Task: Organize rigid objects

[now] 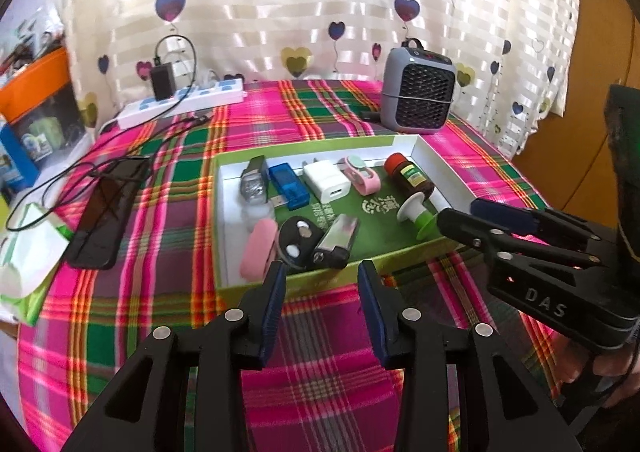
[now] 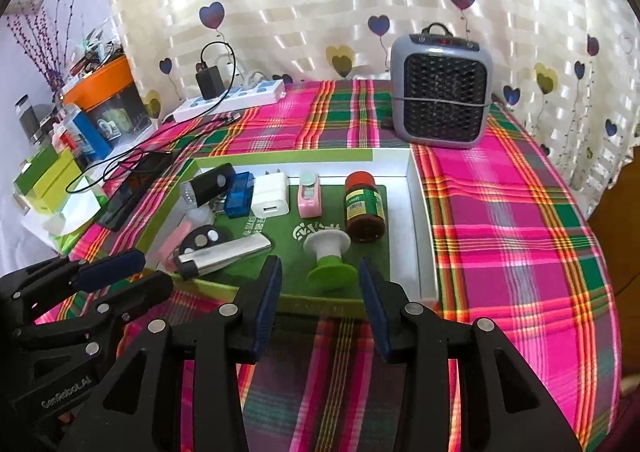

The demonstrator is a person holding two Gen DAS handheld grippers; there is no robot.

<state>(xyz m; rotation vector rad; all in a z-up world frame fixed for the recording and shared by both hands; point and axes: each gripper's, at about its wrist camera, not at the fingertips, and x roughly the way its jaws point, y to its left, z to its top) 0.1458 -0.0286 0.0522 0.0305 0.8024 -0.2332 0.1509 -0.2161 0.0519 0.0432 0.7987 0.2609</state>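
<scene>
A green and white box lid lies on the plaid table and holds several small items: a brown bottle, a green and white stopper, a white charger, a blue USB stick, a pink clip, a black key fob, a silver lighter. My left gripper is open and empty at the lid's near edge. My right gripper is open and empty, just short of the stopper.
A grey fan heater stands behind the lid. A black phone with cables lies left of it, a white power strip at the back left. Boxes and a tissue pack crowd the left edge.
</scene>
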